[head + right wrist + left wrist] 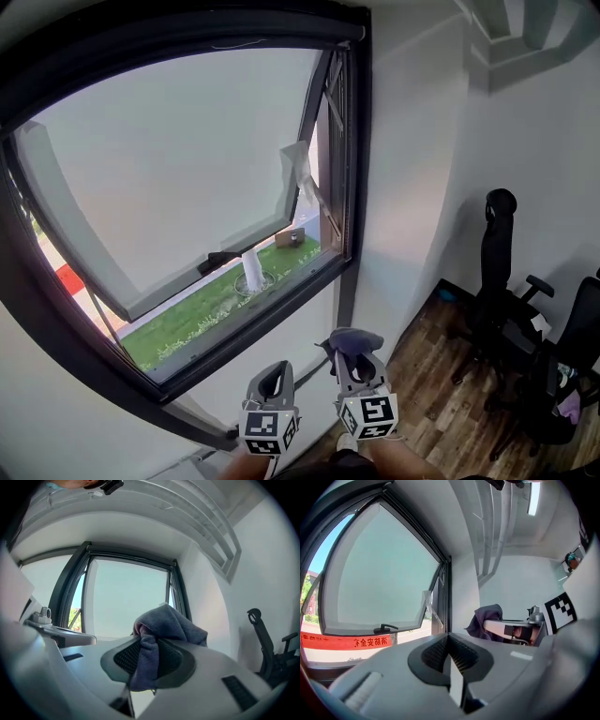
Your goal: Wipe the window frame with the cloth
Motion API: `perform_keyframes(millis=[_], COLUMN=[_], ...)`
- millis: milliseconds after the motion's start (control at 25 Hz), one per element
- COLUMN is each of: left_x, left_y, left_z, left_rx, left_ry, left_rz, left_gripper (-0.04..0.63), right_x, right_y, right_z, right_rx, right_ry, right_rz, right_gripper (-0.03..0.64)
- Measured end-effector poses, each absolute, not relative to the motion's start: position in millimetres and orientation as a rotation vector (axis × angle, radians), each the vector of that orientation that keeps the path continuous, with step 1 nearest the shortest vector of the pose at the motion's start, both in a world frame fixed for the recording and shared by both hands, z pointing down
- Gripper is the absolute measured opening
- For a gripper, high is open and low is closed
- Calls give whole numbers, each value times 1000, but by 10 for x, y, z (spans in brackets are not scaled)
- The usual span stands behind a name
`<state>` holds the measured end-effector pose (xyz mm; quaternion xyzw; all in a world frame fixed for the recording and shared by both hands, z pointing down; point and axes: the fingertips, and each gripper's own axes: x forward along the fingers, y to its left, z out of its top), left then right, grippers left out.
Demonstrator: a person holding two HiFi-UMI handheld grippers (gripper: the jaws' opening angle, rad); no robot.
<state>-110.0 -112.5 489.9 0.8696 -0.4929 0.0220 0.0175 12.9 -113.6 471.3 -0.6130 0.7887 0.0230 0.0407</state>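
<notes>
Now the right claw (361,367) pinches the grey cloth (354,341) — the window frame (358,169) lies apart at 12 o'clock; the left claw (272,380) is pressed together, empty.

The cloth (168,623) was soft, fleecy grey-blue fabric, matt and rumpled. The right gripper (149,660) had a smooth, matt grey plastic shell and black ribbed pads (124,658). The window frame (360,141) was dark and matt, its pane (178,159) frosted. On the right, the floor (427,361) was brown wood planks with a faint sheen.
</notes>
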Motion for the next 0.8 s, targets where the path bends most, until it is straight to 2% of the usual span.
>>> perform_keyframes(millis=[520,800], left_x=[-148,92], left_y=[-2297,-2561], left_z=[4854,4794], left_rx=[2619,2600], left_ry=[-1606,-1624], left_rz=[123,121], left_gripper=[9,9], right_x=[983,1269], right_y=[-2354,-2752], right_z=[4724,4630], right_rx=[-1789,-1778], right_ry=[2525,2531], right_rz=[30,20], right_gripper=[78,78])
